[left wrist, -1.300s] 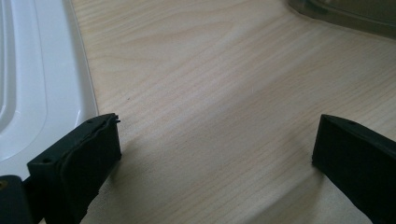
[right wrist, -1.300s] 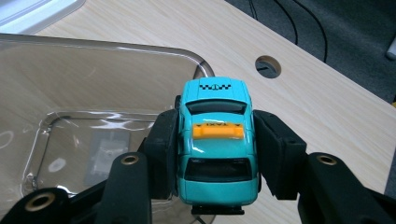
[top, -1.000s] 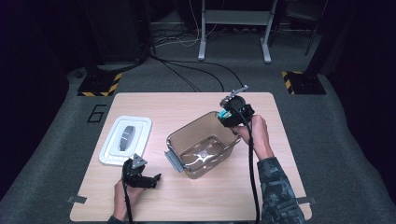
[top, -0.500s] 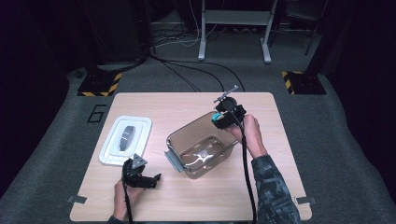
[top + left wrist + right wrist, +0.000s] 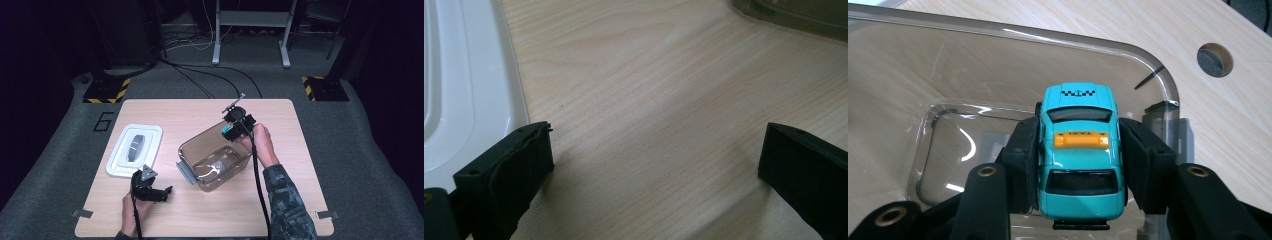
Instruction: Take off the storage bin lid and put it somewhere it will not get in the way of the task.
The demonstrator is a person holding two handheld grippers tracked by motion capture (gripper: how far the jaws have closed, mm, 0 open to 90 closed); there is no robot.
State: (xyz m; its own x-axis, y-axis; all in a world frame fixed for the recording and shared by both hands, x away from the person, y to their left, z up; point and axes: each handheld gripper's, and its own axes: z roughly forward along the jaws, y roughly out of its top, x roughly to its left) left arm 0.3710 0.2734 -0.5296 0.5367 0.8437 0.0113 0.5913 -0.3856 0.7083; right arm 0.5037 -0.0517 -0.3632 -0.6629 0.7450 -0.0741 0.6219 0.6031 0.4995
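Gripped by its flanks in the right gripper (image 5: 1079,165): a small teal die-cast toy taxi (image 5: 1079,160) with an orange roof sign, hanging over the open clear plastic storage box (image 5: 192,145). Long axis along the jaws, checkered end aimed away from the hand, down into the box. Likely trouble: tumbling or clipping the rim on early release; left gripper (image 5: 162,192) gaping, empty, on the pale wooden table (image 5: 200,210).

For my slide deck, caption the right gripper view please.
Right gripper clamps a teal toy taxi above the clear plastic bin.
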